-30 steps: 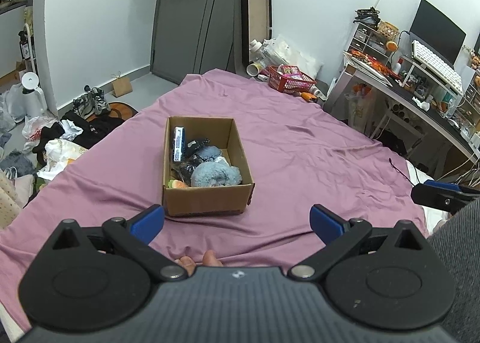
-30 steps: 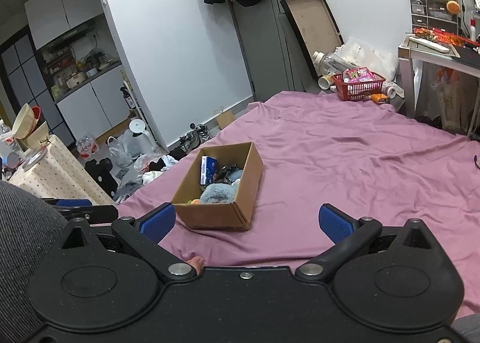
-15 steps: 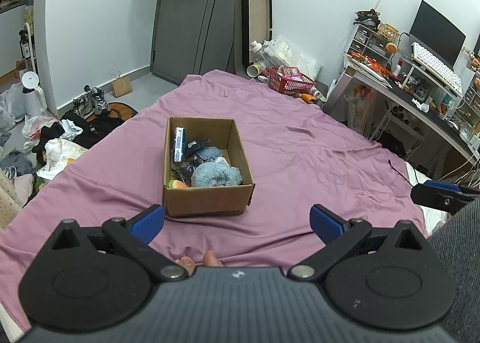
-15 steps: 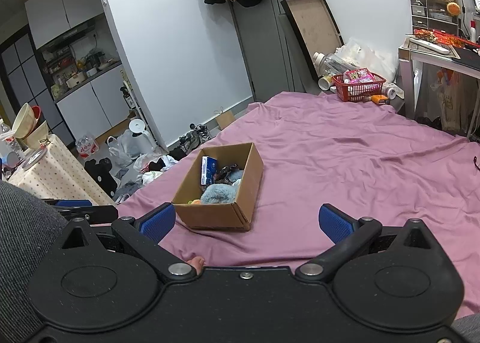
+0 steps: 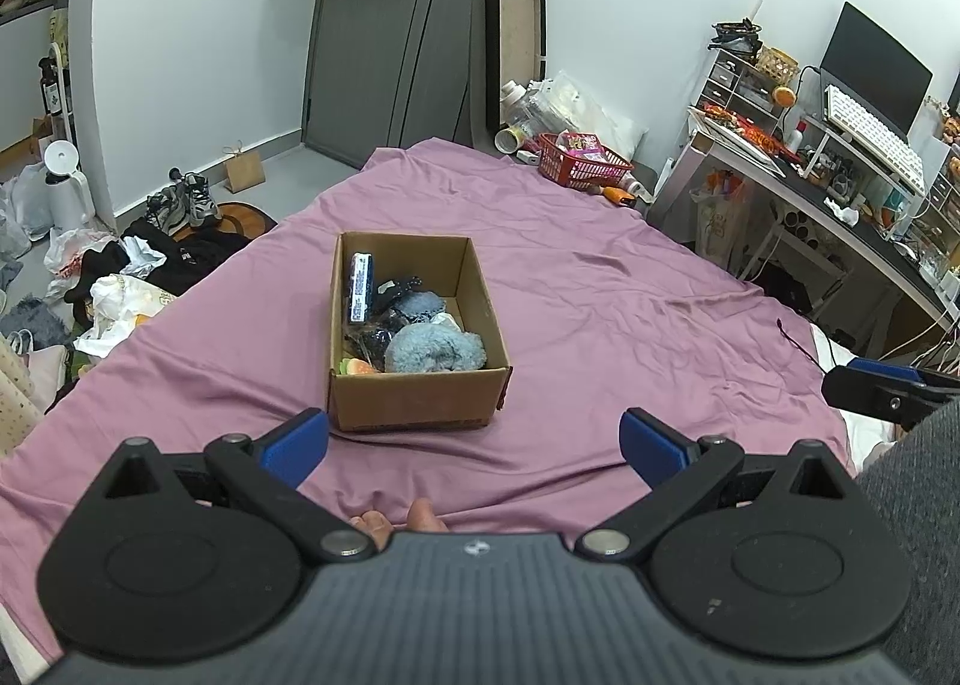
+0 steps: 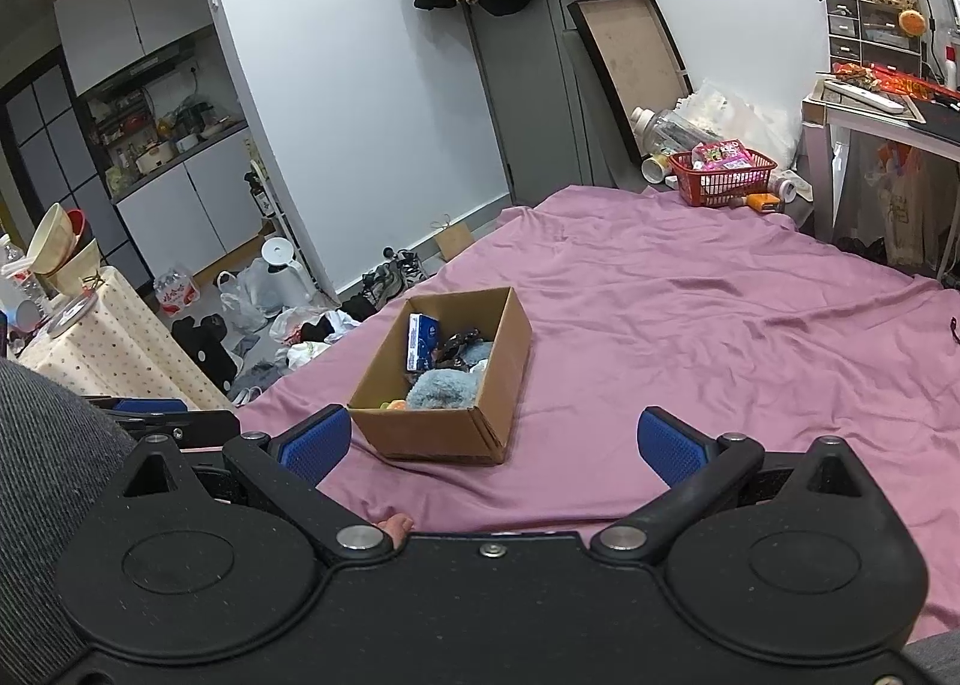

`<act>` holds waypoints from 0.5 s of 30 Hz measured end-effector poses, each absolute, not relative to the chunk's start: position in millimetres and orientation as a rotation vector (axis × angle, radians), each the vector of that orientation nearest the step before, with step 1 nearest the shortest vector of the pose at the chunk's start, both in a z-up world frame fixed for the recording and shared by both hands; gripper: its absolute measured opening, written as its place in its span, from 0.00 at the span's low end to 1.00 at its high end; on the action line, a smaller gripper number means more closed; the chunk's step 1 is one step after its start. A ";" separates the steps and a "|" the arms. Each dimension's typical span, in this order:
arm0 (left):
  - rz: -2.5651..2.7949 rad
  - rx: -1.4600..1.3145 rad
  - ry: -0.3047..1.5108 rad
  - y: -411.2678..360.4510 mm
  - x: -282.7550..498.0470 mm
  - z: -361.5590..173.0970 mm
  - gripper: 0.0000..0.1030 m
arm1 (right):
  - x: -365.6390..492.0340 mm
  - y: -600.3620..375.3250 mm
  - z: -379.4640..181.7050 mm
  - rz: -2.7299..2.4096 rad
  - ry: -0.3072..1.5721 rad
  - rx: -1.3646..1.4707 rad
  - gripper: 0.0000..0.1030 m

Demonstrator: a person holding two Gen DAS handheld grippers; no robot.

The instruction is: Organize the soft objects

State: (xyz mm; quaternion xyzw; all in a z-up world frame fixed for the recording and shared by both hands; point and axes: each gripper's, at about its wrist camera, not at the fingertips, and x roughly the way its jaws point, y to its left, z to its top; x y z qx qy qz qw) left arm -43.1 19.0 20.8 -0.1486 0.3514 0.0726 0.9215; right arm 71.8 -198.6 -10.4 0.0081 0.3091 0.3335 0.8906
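A: Has anything changed in the last second?

B: Hardly. Your left gripper (image 5: 474,439) and right gripper (image 6: 492,442) are both still spread wide and empty, held back from the box (image 5: 417,403).

A: And the soft things?

B: They're all in the box, blue plush (image 5: 435,352) nearest you. The sheet (image 5: 630,325) is bare, so you look finished.
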 end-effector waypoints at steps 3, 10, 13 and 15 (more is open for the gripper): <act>0.146 -0.302 0.722 19.4 -43.7 21.8 0.99 | 72.1 -197.2 -9.5 0.700 0.642 0.009 1.00; 0.150 -0.301 0.723 20.6 -45.7 23.7 0.99 | 69.9 -193.4 -8.9 0.705 0.638 0.004 1.00; 0.147 -0.301 0.723 20.3 -46.2 23.7 0.99 | 68.7 -193.9 -8.7 0.705 0.637 0.003 1.00; 0.145 -0.301 0.722 19.6 -46.9 23.9 0.99 | 68.4 -193.5 -8.7 0.703 0.636 0.002 1.00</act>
